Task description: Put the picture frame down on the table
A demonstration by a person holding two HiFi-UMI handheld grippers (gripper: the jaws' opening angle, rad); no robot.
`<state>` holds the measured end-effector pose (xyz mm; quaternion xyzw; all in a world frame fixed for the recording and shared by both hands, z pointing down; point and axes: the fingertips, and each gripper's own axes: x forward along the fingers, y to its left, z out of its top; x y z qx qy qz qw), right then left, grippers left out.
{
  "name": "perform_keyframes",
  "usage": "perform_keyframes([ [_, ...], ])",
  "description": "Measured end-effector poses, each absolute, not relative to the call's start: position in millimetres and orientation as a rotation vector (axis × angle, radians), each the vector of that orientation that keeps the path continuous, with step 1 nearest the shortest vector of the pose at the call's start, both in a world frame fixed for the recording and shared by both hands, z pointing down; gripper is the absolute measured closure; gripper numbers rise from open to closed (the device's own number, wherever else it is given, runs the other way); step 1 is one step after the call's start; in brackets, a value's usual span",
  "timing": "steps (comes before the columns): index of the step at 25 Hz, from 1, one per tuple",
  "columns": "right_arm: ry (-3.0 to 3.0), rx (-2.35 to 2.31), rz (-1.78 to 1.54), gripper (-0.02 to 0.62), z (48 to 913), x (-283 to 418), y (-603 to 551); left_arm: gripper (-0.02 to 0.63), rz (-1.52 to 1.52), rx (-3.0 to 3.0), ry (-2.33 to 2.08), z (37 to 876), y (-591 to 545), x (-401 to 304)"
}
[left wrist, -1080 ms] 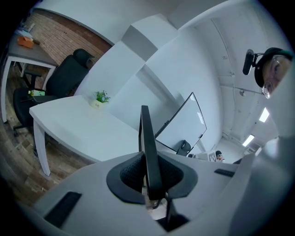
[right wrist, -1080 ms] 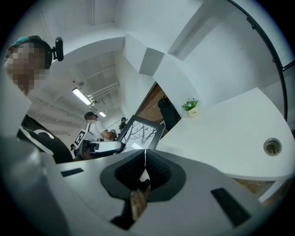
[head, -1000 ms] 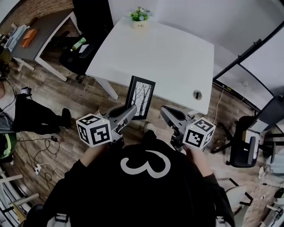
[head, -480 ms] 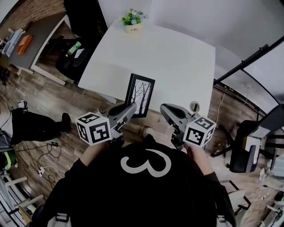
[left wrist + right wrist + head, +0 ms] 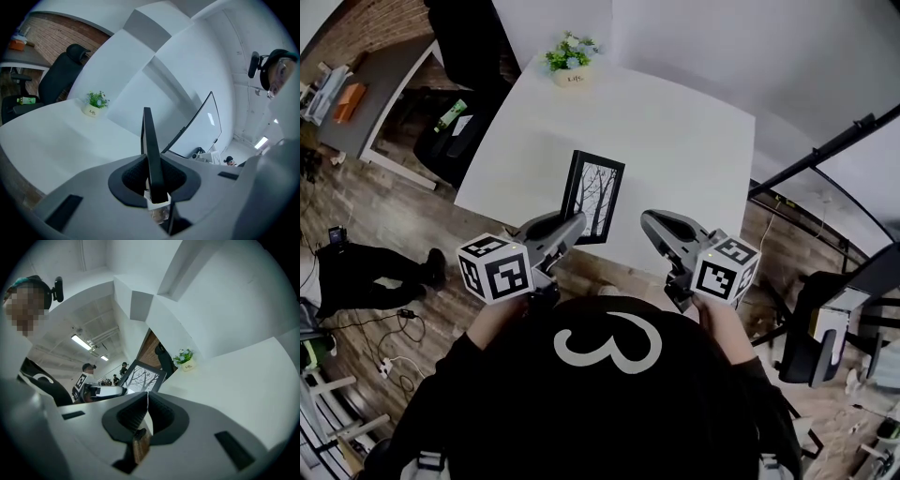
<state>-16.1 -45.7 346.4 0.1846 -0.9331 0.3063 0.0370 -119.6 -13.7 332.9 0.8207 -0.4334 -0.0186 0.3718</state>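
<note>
The picture frame (image 5: 592, 195) is black with a bare-tree print. It hangs upright above the near part of the white table (image 5: 684, 131). My left gripper (image 5: 570, 230) is shut on its lower left edge. In the left gripper view the frame (image 5: 149, 136) shows edge-on, pinched between the jaws of the left gripper (image 5: 156, 183). My right gripper (image 5: 652, 225) hovers to the right of the frame, apart from it. In the right gripper view the right gripper (image 5: 146, 401) is shut with nothing in it, and the frame (image 5: 145, 377) shows beyond.
A small potted plant (image 5: 570, 58) stands at the table's far left corner. A black office chair (image 5: 459, 141) and a grey desk (image 5: 389, 80) are to the left. A dark slanted stand (image 5: 825, 155) and another chair (image 5: 811, 342) are on the right.
Both grippers and the frame have moved forward, from the table's near edge to above the tabletop. The left gripper's hold on the frame is unchanged.
</note>
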Motion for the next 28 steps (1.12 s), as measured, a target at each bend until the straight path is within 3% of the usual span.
perform_keyframes([
  [28,-2.775,0.716,1.062,0.571,385,-5,-100,0.545,0.022,2.064,-0.97,367,-89,-106],
])
